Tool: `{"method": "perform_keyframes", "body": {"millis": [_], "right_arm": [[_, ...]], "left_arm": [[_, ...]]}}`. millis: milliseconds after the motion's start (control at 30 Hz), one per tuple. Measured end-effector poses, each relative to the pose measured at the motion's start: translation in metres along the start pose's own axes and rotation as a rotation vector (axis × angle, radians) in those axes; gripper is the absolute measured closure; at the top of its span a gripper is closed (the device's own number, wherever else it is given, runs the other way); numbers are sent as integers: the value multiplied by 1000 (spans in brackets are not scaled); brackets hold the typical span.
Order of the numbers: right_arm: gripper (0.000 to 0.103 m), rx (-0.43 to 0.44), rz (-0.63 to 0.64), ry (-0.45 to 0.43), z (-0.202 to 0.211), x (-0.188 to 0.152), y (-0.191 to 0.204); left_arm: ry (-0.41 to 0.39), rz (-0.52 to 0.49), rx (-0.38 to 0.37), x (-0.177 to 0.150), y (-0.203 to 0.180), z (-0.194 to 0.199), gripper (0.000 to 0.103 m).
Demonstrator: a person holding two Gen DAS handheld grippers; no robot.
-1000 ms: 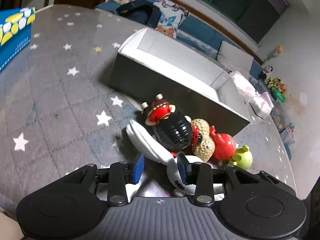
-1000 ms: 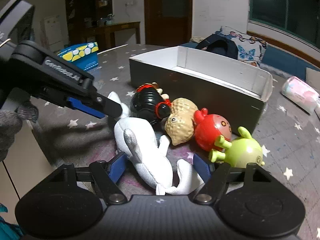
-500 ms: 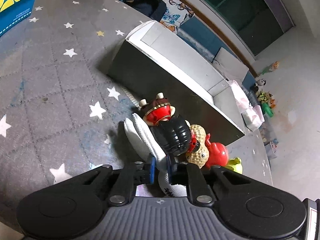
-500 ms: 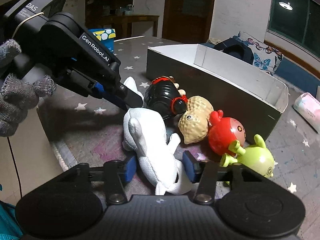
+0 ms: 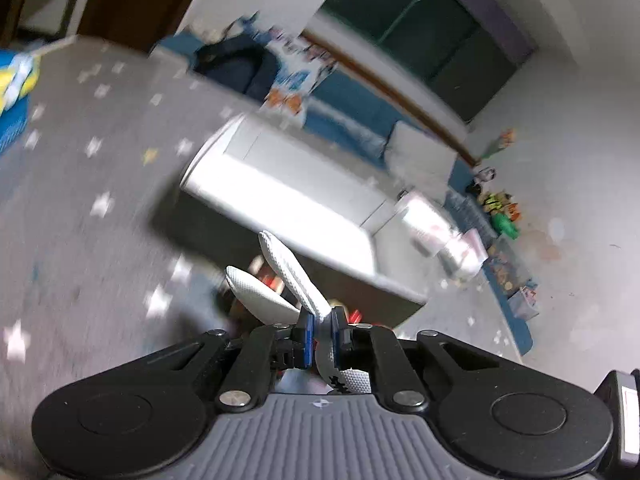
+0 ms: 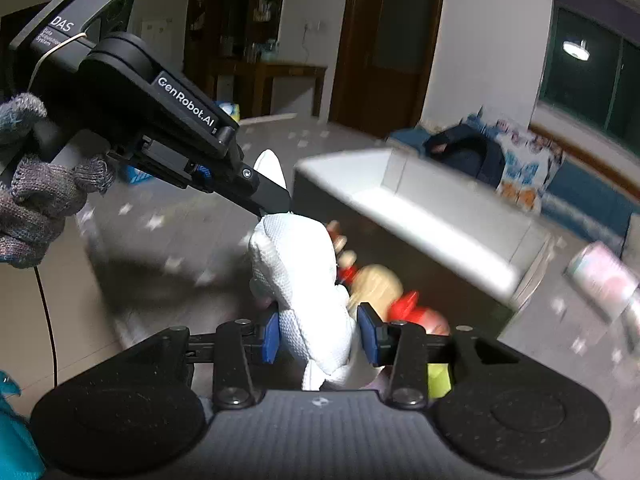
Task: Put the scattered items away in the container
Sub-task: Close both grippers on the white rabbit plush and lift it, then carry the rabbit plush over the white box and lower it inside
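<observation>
**Both grippers have the white rabbit – next, over the box wall**

The white stuffed rabbit [image 6: 304, 292] is held clear of the starry tablecloth [image 5: 80, 216], just in front of the near wall of the white box [image 6: 432, 216]. The right gripper [image 6: 318, 336] has its blue pads pressed into the rabbit's body from either side, closed as far as the plush lets them. The left gripper [image 5: 321, 330] is pinched almost fully shut on one long ear where it meets the head; the other ear [image 5: 256, 294] sticks out free.

The remaining toys – a tan one [image 6: 376, 286], a red one [image 6: 416, 312] and a green one [image 6: 438, 374] (all blurred here) – lie on the cloth under the rabbit, against the box.

To do this carry well, I would keep both hands moving together so the ear is not tugged against the body grip. The dangling lower end should pass above the box's rim before going forward. Release only once the rabbit hangs over the white floor inside, not over the wall
</observation>
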State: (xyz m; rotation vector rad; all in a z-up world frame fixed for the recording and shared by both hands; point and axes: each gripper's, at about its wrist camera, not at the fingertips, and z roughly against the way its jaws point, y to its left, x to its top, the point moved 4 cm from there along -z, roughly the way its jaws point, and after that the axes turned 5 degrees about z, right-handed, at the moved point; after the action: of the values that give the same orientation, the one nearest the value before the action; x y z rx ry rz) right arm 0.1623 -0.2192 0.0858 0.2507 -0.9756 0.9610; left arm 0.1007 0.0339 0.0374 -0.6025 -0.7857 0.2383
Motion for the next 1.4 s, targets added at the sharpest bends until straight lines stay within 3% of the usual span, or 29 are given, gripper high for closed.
{"method": "perform_keyframes", "body": {"millis": [167,333,600,900,1133,1233,1400], "right_arm": [[63,-50,56,-21,-8,33,-36],[63,-78,95,23,-41,62,-78],[63,-33,47,130,-107,56,-123],[58,-11,-4,248,-159,43,-152],[49,-54,-26,261,-164,35,-156],[44,-31,-32,262,-162,32,-157],[40,2,-45,235,-154,35,-160]], "left_arm": [[-54,-55,-19,41,-26,-19,93],[-54,-51,1,76,-31,-62,93],[5,5,29,111,-9,-143,93],[70,77,61,115,20,-199,93],[92,78,100,110,24,-209,86],[98,83,103,110,25,-208,79],[108,94,88,110,23,-205,77]]}}
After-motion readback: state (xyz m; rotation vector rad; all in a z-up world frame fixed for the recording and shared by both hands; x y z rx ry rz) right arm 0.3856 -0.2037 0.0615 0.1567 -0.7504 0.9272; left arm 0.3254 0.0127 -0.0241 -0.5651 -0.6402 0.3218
